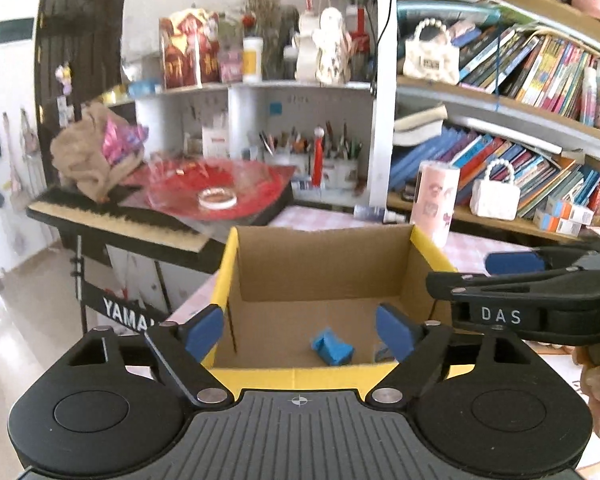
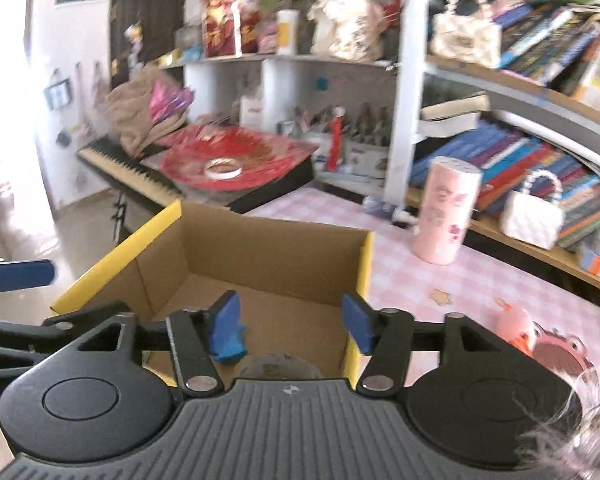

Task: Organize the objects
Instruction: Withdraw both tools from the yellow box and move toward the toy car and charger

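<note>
Nearest us, the left gripper holds its jaws spread wide and empty over the cardboard box; the right gripper is likewise spread and empty. We see the blue block lying on the box floor, lower centre of frame. We judge it light, rigid, non-fragile; take it across its short flat sides.

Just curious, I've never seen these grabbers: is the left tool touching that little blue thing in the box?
Apart. The left wrist view shows the left tool open above the cardboard box, with bare box floor between its fingers and the blue object.
</note>
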{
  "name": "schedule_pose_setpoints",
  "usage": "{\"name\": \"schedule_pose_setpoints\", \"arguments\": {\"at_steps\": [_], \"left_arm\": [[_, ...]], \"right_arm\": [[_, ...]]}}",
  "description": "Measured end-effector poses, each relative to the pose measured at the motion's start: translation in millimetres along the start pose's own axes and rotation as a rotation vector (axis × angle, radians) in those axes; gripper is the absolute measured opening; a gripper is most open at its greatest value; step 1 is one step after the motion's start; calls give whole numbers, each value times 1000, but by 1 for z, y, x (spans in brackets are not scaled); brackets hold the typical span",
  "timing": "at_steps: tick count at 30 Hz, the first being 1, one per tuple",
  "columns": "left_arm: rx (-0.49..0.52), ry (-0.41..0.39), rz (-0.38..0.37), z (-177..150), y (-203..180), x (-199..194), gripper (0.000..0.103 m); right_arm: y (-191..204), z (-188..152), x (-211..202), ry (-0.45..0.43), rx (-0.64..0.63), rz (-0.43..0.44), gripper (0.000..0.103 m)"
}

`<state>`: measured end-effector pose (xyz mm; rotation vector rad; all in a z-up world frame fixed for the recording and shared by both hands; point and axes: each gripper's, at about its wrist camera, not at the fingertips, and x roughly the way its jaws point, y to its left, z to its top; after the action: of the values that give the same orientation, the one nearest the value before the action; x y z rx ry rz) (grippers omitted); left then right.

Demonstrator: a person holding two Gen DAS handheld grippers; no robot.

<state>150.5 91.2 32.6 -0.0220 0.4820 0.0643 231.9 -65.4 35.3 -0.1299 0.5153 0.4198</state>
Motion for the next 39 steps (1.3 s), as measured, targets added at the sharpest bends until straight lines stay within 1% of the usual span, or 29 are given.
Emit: {"name": "schedule_pose_setpoints", "arguments": {"at_steps": [2,4,9,11,14,16,19,22,28,32,39], "left_arm": [[-7,-6,-5,-6,2,-9,89],[-15,-3,-11,-12,4,-16,90],[-32,29,-17,-28,10,-29,91],[-43,49,-11,-37,12,-35,94],[-54,100,-2,-50,14,-42,94],[-50,129,-12,-59,14,-47,94],[-38,147,-17,-68,15,-56,94],[-28,147,-27,-75,16,-66,94],[-24,174,-35,-84,17,-82,95],[-13,173,-48,-89,15,-91,97],[28,189,-91,-97,5,-101,98]], "right_arm": [[3,-8,-12,-3,22,-20,62],[8,-19,-22,4,38,-45,64],[22,-43,-34,67,65,-101,74],[27,-53,-41,86,68,-124,79],[37,-70,-52,114,65,-161,87],[43,-81,-57,130,42,-182,88],[51,-95,-66,153,27,-206,89],[56,-104,-76,160,41,-216,90],[62,-117,-97,163,62,-236,92],[63,-126,-110,164,88,-252,94],[62,-142,-129,174,124,-286,96]]}}
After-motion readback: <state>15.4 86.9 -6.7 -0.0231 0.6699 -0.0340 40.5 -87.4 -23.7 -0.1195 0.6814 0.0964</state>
